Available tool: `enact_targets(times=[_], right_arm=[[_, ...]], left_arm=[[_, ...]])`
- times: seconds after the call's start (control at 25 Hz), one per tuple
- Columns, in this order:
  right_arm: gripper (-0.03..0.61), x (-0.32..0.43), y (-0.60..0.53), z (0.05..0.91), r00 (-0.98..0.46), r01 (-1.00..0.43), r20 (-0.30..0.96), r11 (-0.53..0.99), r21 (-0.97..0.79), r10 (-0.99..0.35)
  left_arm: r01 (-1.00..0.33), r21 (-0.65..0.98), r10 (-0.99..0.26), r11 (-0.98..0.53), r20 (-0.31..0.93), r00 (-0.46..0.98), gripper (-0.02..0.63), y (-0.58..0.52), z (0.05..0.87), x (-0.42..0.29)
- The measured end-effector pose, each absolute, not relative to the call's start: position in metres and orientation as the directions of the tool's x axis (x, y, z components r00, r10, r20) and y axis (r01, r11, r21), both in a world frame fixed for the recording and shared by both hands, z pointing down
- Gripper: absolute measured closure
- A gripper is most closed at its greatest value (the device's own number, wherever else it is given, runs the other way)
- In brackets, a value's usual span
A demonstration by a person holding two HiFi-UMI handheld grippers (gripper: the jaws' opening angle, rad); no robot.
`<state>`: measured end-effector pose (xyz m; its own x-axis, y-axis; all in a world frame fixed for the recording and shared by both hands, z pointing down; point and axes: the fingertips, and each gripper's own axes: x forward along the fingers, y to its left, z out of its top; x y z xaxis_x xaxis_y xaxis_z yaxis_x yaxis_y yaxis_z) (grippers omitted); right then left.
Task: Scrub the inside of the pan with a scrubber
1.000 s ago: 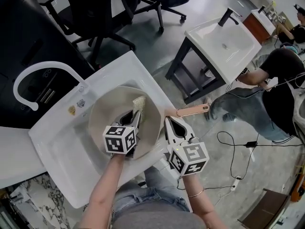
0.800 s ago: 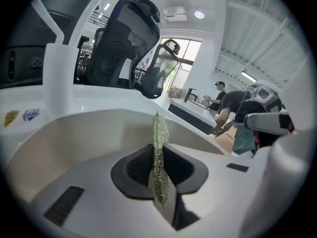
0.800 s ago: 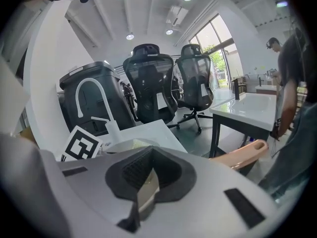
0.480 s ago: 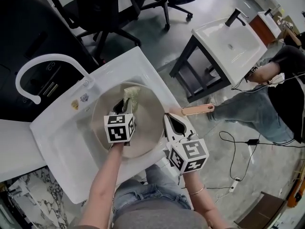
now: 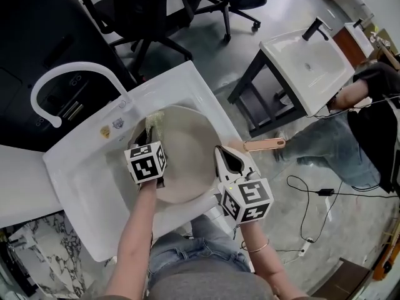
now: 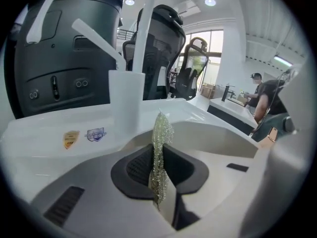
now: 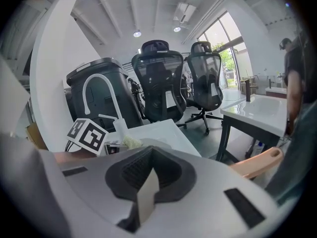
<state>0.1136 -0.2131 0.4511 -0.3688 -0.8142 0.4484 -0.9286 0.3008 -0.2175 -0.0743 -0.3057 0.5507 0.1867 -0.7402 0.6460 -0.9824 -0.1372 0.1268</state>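
Two grippers were over a white sink (image 5: 94, 186) with a curved white faucet (image 5: 69, 74). The pan (image 5: 187, 155) sat in the basin, pale inside, its copper-coloured handle (image 5: 265, 145) sticking out past the sink's right edge.

Left gripper (image 5: 152, 137): jaws clamped on the scrubber (image 5: 154, 119), a thin greenish mesh pad standing upright between them in the left gripper view (image 6: 161, 130). The scrubber was at the pan's far-left inner edge, on the faucet side.

Right gripper (image 5: 220, 153): jaws pressed together with nothing seen between them, tips just beside the base of the handle.

Office chairs (image 5: 150, 5) stood beyond the sink. A second sink (image 5: 306, 58) and a person (image 5: 375, 105) were at right.
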Motion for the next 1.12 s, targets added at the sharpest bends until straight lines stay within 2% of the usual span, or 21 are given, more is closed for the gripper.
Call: enact_targets(times=[0.48,0.64,0.88,1.0,1.12], right_arm=[[0.568,0.091,-0.222,0.436,-0.428,-0.904,0.423,0.382,-0.193,-0.799],[0.568,0.094,-0.223,0.429,-0.43,-0.903,0.41,0.39,-0.182,-0.804],[0.568,0.113,-0.217,0.425,-0.404,-0.915,0.397,0.363,-0.178,-0.824],[0.568,0.125,-0.21,0.426,-0.378,-0.926,0.398,0.334,-0.177,-0.836],[0.568,0.136,-0.203,0.428,-0.352,-0.935,0.403,0.302,-0.183,-0.845]], left_arm=[[-0.992,0.124,-0.798,-0.03,0.595,0.098,0.552,-0.279,0.514,-0.116],[-0.966,0.206,-0.781,-0.157,0.572,0.249,0.552,-0.266,0.494,-0.09],[-0.813,0.435,-0.576,-0.386,0.575,0.581,0.552,-0.238,0.492,0.0],[-0.749,0.475,-0.462,-0.462,0.592,0.66,0.553,-0.223,0.498,0.037],[-0.717,0.469,-0.374,-0.515,0.63,0.681,0.553,-0.21,0.509,0.06]])
